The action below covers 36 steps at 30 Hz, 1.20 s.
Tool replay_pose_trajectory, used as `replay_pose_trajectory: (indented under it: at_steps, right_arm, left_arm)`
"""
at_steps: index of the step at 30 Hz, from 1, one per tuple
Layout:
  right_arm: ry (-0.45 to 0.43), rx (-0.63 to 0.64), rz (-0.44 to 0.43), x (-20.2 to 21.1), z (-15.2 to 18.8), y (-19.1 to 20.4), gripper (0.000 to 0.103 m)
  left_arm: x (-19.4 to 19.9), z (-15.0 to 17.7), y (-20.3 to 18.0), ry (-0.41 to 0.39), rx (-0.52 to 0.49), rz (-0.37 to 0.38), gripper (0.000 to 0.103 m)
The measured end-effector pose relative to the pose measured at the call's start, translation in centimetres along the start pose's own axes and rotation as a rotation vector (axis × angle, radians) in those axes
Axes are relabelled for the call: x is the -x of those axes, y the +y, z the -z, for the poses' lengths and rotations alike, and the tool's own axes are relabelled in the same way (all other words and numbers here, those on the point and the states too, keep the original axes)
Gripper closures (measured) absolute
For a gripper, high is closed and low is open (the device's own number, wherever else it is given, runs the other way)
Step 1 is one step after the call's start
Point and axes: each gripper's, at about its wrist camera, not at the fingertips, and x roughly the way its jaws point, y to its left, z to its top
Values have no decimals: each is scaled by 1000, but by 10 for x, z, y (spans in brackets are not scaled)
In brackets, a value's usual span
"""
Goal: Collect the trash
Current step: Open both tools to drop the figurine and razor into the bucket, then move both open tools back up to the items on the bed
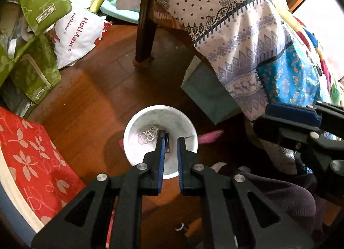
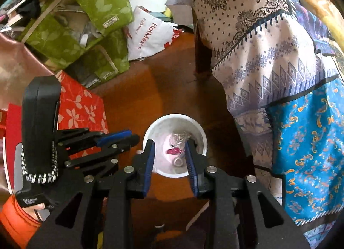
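A white bucket (image 1: 160,139) stands open-mouthed on the wooden floor (image 1: 86,90), just off the corner of the cloth-draped table (image 1: 215,23) and near its dark leg (image 1: 145,34) — a spot that keeps it within reach of both hands and lets anything released from above fall straight in. It serves as the bin here, and it already holds some of the rubbish: a tangle of white cord (image 1: 148,135) against the far wall and a small dark piece (image 1: 167,143) beside it; from the right wrist view, a pink scrap (image 2: 173,151) and a small metal ring-shaped thing (image 2: 178,161) also lie on the bottom.

Both grippers point steeply down over the rim, which suits dropping, not picking. The left gripper (image 1: 169,161) has its 2 blue-padded fingers drawn nearly together, a narrow gap left and nothing visible between them. The right gripper (image 2: 169,161) has its fingers parted wider, and nothing is pinched there either — the pink scrap and the metal piece seen between them look to be lying in the bucket below. My judgement is that this is a drop-off, about done.

More remains to collect: a pink object (image 1: 209,136) lies on the floor just beside the bucket, on its table side, and a white HotMax bag (image 1: 79,36) is crumpled near the green leaf-print boxes (image 1: 43,2) at the far left edge of the floor. A red leaf-print box (image 1: 32,163) sits close on the bucket's left.
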Motion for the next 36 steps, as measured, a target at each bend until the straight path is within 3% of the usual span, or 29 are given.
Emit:
replay_pose_trajectory:
  at_steps: [5,12,18,24,26,28,30,36]
  right_arm:
    - [-7,-14,18,2,-1,-4,74]
    - [-46,0,47,21,3,-6,74]
    - [-147,24,81,62,12,-4,74]
    - [-266,9,92,110,24,-11,73]
    - [-304,-4,98,126,29,-15,67]
    - [-352,-26,107,144,34,-22,45]
    - [-416,-51,121,163,42,-30,39]
    - [-513,-101,197,207,60,-57,38]
  left_arm:
    - [7,0,-4,-20,-40,-45,85]
    - [39,-1,-8,-80,-50,-55,84]
    - [85,-2,-23,-179,-65,-61,80]
    - [138,-2,-56,-300,-111,-71,66]
    - [154,-2,-68,-338,-125,-76,48]
    - [169,-2,-83,-379,-136,-83,37]
    - [181,-2,-98,-411,-152,-73,37]
    - [201,-4,-146,-458,-215,-36,36]
